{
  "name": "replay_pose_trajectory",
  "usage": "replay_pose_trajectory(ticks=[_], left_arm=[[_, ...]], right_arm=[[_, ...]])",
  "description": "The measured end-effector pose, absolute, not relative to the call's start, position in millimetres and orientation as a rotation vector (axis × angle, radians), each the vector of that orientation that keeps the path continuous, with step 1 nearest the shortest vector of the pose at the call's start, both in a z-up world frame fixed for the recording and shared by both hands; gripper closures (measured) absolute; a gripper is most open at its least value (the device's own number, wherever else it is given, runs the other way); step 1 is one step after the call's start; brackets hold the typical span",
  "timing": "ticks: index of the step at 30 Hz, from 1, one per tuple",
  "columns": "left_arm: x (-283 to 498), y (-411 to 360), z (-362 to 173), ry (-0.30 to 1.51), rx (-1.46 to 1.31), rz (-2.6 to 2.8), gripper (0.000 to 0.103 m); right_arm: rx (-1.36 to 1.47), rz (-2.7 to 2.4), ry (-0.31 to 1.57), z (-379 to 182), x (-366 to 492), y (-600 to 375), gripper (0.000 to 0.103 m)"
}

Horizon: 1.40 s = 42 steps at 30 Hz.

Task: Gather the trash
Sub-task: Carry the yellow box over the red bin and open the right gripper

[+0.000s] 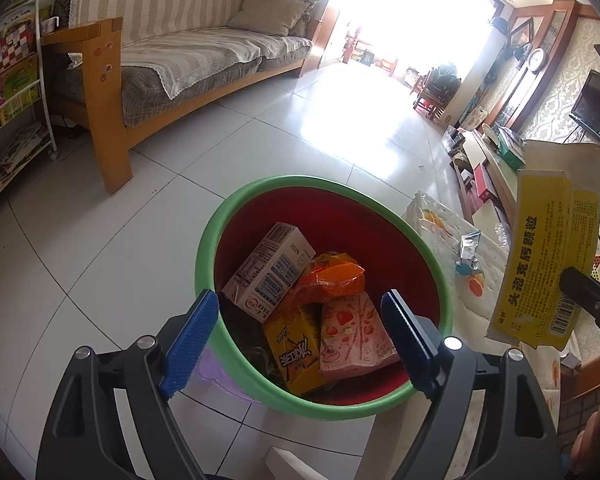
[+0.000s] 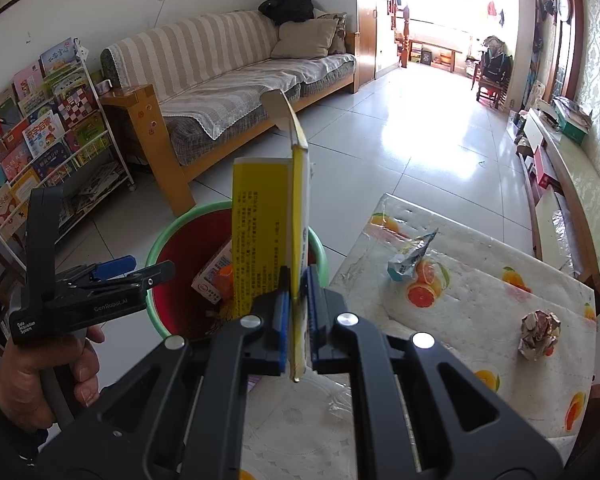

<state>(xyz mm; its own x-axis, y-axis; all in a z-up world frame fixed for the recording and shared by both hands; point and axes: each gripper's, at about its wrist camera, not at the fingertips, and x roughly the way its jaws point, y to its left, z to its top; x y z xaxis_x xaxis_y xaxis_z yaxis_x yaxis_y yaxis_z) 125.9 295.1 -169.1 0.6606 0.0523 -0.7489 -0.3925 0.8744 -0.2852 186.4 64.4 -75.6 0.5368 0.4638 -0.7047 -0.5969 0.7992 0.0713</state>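
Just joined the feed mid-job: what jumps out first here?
The flattened yellow cardboard box, pinched upright in the right claw above the table edge. Beside it, the green-rimmed red bin already holds cartons, with the open left claw over it. A crumpled foil ball remains on the fruit-print tablecloth.

We see a low bench [image 2: 480,280] covered with a white quilted cloth printed with orange fruit, under clear plastic. Two pieces of trash lie directly on it: a crumpled silver and blue wrapper [image 2: 410,258] near the far edge, and a crumpled ball of foil [image 2: 538,334] toward the right side, well apart from the wrapper. Just beside the bench, on the pale tiled floor [image 2: 412,128], stands a round bin [image 1: 204,248] with a green rim and red inside. A wooden sofa [image 2: 228,80] and a white book rack [image 2: 40,120] also stand on the floor.
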Motion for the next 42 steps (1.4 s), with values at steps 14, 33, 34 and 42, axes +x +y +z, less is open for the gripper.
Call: replay_pose_trajectory(ticks=[14, 33, 34, 42], left_arm=[[87, 309, -159, 0.771, -0.481, 0.307, 0.019], [56, 334, -174, 0.796, -0.525, 0.360, 0.019], [56, 333, -174, 0.795, -0.524, 0.361, 0.019], [54, 334, -168, 0.781, -0.520, 0.361, 0.019]], right_arm=[[-0.223, 0.737, 0.800, -93, 196, 125, 0.095], [-0.444, 0.860, 1.028, -187, 185, 217, 0.093], [-0.450, 0.856, 1.027, -188, 184, 217, 0.091], [-0.468, 0.830, 1.052, -191, 183, 212, 0.064]])
